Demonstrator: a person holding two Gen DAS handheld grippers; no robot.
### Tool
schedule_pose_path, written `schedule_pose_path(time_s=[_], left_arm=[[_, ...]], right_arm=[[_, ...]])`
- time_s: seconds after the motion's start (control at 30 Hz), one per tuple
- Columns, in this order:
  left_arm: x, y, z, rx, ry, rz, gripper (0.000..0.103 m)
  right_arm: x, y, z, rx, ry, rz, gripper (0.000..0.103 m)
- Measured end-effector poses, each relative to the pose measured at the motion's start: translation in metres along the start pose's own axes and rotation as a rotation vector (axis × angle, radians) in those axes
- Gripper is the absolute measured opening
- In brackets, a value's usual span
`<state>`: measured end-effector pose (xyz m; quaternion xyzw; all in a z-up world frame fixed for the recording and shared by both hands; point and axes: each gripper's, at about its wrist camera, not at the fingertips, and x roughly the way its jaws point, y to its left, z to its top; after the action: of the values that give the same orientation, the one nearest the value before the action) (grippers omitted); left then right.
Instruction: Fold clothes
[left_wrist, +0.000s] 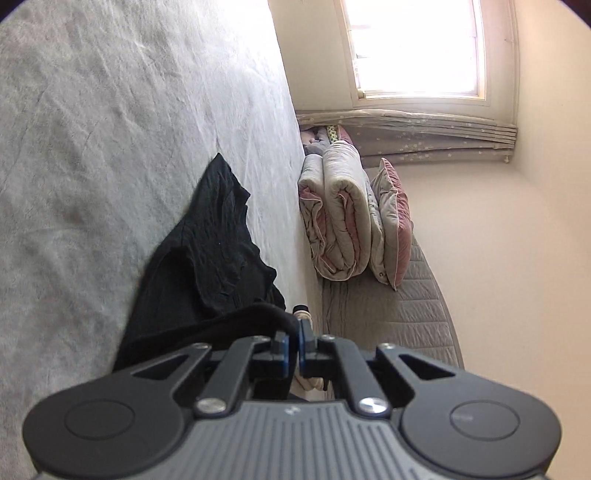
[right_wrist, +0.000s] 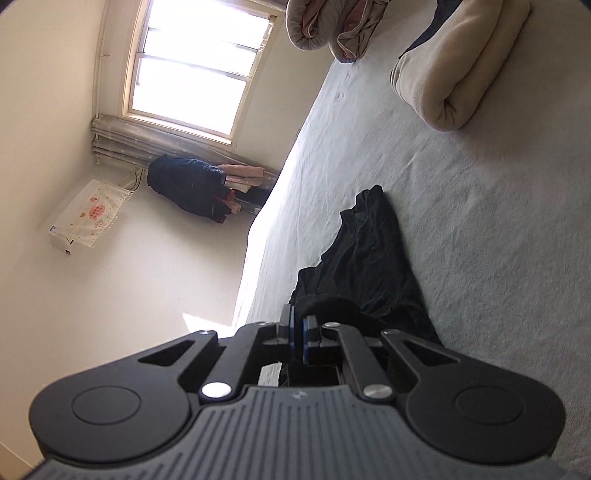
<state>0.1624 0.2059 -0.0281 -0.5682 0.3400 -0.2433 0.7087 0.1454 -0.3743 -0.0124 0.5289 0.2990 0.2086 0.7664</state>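
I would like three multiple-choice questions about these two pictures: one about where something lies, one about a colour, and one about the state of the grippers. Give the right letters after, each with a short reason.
1. Where does the garment lie?
A. on the grey bed cover
B. on the window sill
C. on the rolled beige blanket

2. What colour is the garment?
A. pink
B. black
C. white

3. How do the two grippers stand?
A. both wide open
B. one open, one shut
C. both shut on the garment

Answers:
1 A: the garment trails across the grey bed cover, apart from the rolled beige blanket and the window.
2 B: its cloth is black in both views.
3 C: the left gripper and the right gripper each have their blue pads drawn close with black cloth pinched between them.
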Motion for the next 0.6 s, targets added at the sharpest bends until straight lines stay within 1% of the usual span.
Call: schedule_pose_path(time_s=[0.03,0.1,0.2,0.23,0.27,0.3,0.37,0.4,0.43,0.47,0.5,0.53,0.57,0.6], left_arm=[[0.008,0.001,0.006,0.001,0.000,0.015,0.004],[0.022,0.008,0.017,-0.028,0.003,0.028,0.004],[0.040,0.025,0.032,-0.088,0.001,0.051,0.005],[0.045,0.033,0.035,-0.111,-0.005,0.066,0.005],[0.049,0.041,0.038,-0.132,-0.013,0.080,0.005],[0.051,0.049,0.041,-0.152,-0.025,0.096,0.005],[0.054,0.064,0.044,-0.191,-0.040,0.123,0.008],[0.053,0.066,0.044,-0.200,-0.040,0.105,0.008],[0.052,0.068,0.045,-0.205,-0.039,0.088,0.010],[0.050,0.065,0.046,-0.186,-0.037,0.073,0.020],[0.047,0.060,0.047,-0.151,-0.036,0.068,0.024],[0.044,0.054,0.048,-0.114,-0.035,0.063,0.032],[0.041,0.047,0.049,-0.074,-0.033,0.064,0.035],[0.038,0.038,0.049,-0.026,-0.030,0.066,0.035]], right_arm=[[0.006,-0.004,0.005,0.015,-0.007,-0.010,0.005],[0.017,-0.012,0.014,0.045,-0.022,-0.031,0.005],[0.034,-0.033,0.022,0.107,-0.030,-0.074,0.006],[0.039,-0.041,0.023,0.128,-0.029,-0.086,0.008],[0.043,-0.048,0.024,0.148,-0.028,-0.101,0.014],[0.047,-0.055,0.024,0.166,-0.026,-0.120,0.016],[0.050,-0.066,0.024,0.187,-0.021,-0.128,0.014],[0.049,-0.067,0.024,0.186,-0.017,-0.122,0.014],[0.046,-0.066,0.024,0.174,-0.012,-0.110,0.016],[0.043,-0.064,0.025,0.162,-0.008,-0.098,0.018],[0.038,-0.061,0.025,0.138,-0.005,-0.099,0.021],[0.033,-0.055,0.025,0.099,-0.006,-0.115,0.032],[0.028,-0.048,0.025,0.056,-0.008,-0.131,0.046],[0.025,-0.039,0.023,-0.003,-0.012,-0.149,0.047]])
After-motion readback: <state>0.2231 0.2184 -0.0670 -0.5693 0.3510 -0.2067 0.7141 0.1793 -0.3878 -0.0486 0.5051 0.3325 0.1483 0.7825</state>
